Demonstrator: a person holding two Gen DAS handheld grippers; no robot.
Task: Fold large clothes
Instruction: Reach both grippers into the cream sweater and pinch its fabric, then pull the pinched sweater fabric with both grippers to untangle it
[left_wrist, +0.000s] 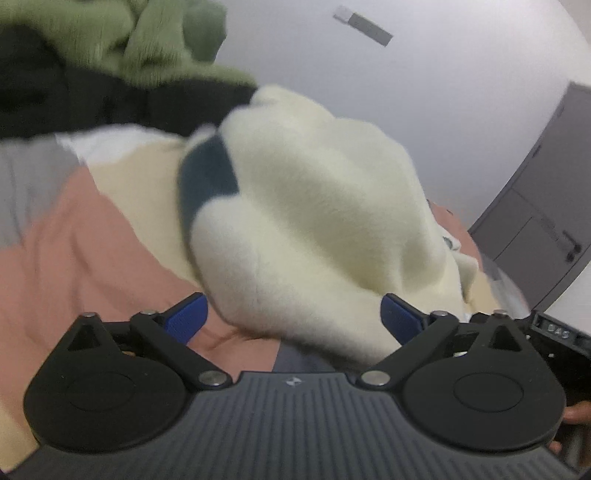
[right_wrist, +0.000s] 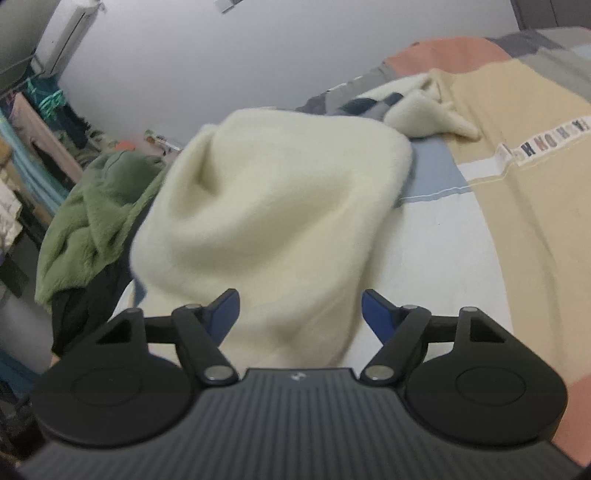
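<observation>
A cream fleece garment (left_wrist: 314, 221) with a dark blue patch (left_wrist: 207, 177) fills the left wrist view. It bunches up between the blue pads of my left gripper (left_wrist: 293, 317), whose jaws stand wide apart around the cloth. In the right wrist view the same cream garment (right_wrist: 266, 214) rises in a mound in front of my right gripper (right_wrist: 300, 314), also wide open with cloth between the blue pads (right_wrist: 225, 310). Another part of the garment (right_wrist: 424, 114) lies further back on the bed.
The bed has a patchwork cover in pink (left_wrist: 74, 266), beige (right_wrist: 535, 206) and pale blue. A green fleece garment (right_wrist: 92, 221) lies over dark clothes (left_wrist: 74, 96) at the bed's edge. A grey door (left_wrist: 543, 206) and a clothes rack (right_wrist: 33, 122) stand beyond.
</observation>
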